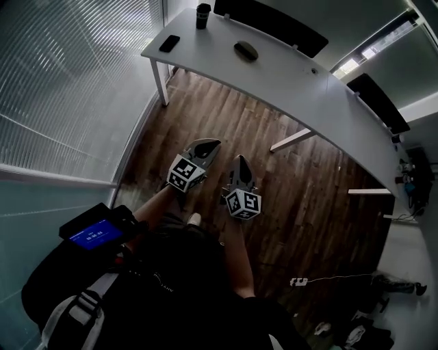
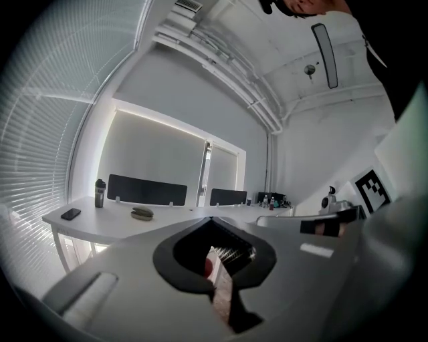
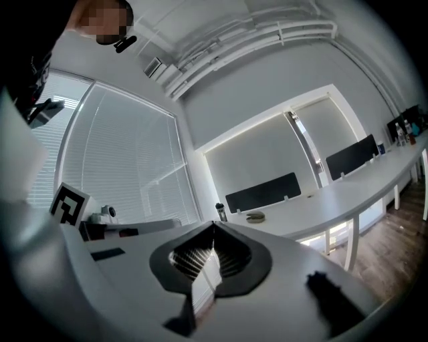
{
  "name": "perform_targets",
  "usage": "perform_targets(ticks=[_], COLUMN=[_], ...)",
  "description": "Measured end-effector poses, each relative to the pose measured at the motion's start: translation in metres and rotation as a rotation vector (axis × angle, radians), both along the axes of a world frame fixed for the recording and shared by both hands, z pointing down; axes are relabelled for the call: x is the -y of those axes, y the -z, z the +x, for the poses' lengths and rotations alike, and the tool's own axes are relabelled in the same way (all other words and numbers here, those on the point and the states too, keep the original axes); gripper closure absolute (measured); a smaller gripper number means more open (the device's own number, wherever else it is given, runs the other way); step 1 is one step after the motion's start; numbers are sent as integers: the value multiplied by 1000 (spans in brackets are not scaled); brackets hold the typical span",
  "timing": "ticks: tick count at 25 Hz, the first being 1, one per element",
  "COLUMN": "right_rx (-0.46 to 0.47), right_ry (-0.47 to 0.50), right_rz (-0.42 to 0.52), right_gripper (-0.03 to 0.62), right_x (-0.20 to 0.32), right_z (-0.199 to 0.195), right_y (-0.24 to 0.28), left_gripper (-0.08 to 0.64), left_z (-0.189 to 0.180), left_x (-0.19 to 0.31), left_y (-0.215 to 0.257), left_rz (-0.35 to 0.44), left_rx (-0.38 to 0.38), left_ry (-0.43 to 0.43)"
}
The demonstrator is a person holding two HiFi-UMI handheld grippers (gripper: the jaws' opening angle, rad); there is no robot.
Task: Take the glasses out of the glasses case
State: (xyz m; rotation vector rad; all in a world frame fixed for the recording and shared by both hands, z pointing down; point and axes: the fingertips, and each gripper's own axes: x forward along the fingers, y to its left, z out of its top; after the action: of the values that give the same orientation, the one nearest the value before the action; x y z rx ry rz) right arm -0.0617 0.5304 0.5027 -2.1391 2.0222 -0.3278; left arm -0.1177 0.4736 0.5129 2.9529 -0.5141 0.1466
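**A:** Your left gripper (image 2: 212,219) has its jaws closed tip to tip with nothing between them. Your right gripper (image 3: 214,226) is the same, jaws pressed together and empty. The two sit just beside each other and do not touch.

**B:** Agreed. The glasses case (image 1: 246,50) is well apart from both pairs of jaws. It lies on the white worktop (image 1: 294,85), far ahead of you, and looks closed, though it is small from here.

**A:** From your left jaws it sits ahead and off to the left. From your right jaws it sits ahead and a little to the right.

**B:** Both pairs of jaws hang over the wooden floor (image 1: 274,178), short of the worktop's near edge. That stretch of floor is all that lies between the jaws and the edge.

**A:** On the worktop, the case has bare surface around it. The phone (image 1: 169,43) lies further left, near the end corner. The bottle (image 1: 203,15) stands left of the case, towards the far edge.

**B:** Dark screens (image 1: 270,24) stand along the far edge, behind the case. A table leg (image 1: 159,82) drops from the left corner. The blinds (image 1: 68,89) run along the left of your left jaws.
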Motion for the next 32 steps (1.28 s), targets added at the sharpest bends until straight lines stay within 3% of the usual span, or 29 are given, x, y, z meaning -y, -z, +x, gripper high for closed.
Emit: perform_targets(ticks=[4,11,23,27,32], right_rx=[2,-6,-24,-33,-83], right_ry=[-17,-9,-30,-44,-33], right_rz=[-21,-33,-74,-64,-63], right_gripper=[584,584,584,584,584], right_x=[17,100,258,267,265], right_z=[15,25,-20,-15,-8], right_y=[11,25,8,8,25], left_gripper=[555,555,554,554,554], left_z=[27,47,0,1,13], left_x=[12,74,239,248,242], left_y=[10,26,15,14,24], left_rz=[-36,-52,-85,-59,33], left_rx=[-38,-54,-81,-66,-49], left_ry=[-49,-87,-106,-113,-117])
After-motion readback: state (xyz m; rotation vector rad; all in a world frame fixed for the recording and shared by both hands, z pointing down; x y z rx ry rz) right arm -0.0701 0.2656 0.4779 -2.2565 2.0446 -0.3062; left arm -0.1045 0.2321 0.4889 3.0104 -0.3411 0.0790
